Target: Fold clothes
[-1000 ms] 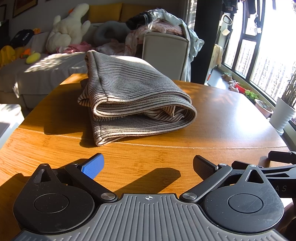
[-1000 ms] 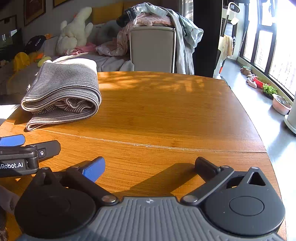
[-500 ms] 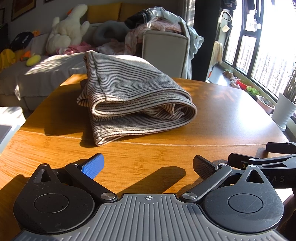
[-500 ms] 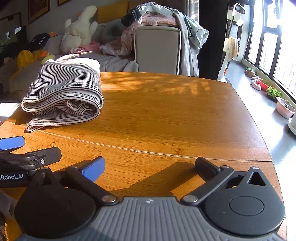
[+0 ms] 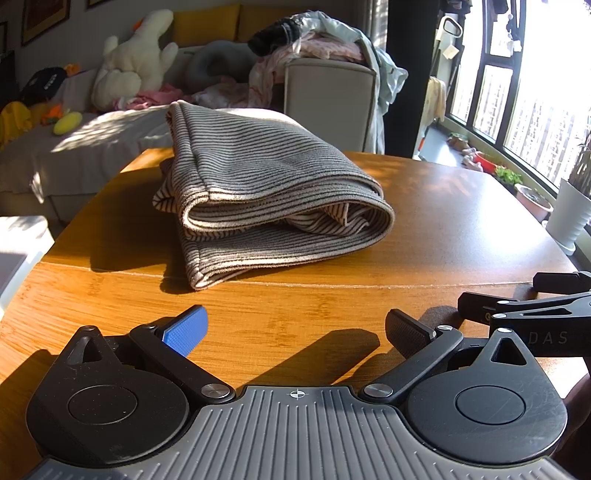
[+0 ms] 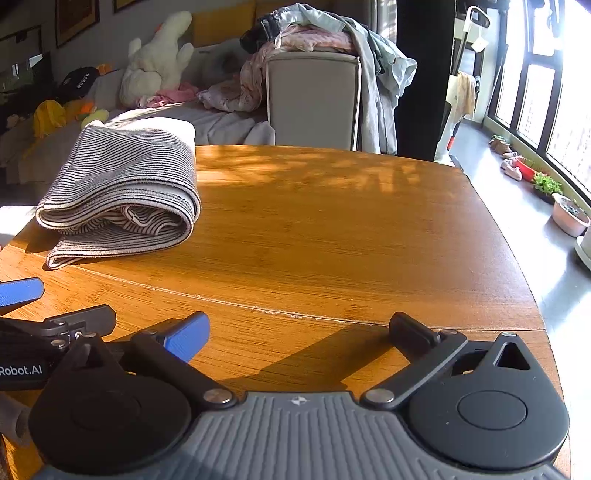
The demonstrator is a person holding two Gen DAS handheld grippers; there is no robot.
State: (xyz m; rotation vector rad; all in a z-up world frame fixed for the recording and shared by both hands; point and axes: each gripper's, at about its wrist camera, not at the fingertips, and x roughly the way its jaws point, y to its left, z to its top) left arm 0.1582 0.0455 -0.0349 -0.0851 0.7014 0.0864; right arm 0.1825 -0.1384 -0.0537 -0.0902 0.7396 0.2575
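Left wrist view had the folded striped shirt (image 5: 269,195) on the table (image 5: 443,229) straight ahead of the left gripper (image 5: 295,328), running away from it, nearer it than the right gripper (image 6: 299,332), both wide open and empty.

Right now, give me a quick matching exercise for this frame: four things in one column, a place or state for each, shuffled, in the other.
Things:
1. striped garment
2. left claw
3. plush toy
4. clothes pile

Places or states:
A. on the sofa behind the table
B. folded, on the table
C. heaped on the grey chair
D. open, empty, above the table

Pairs: 1-B, 2-D, 3-A, 4-C
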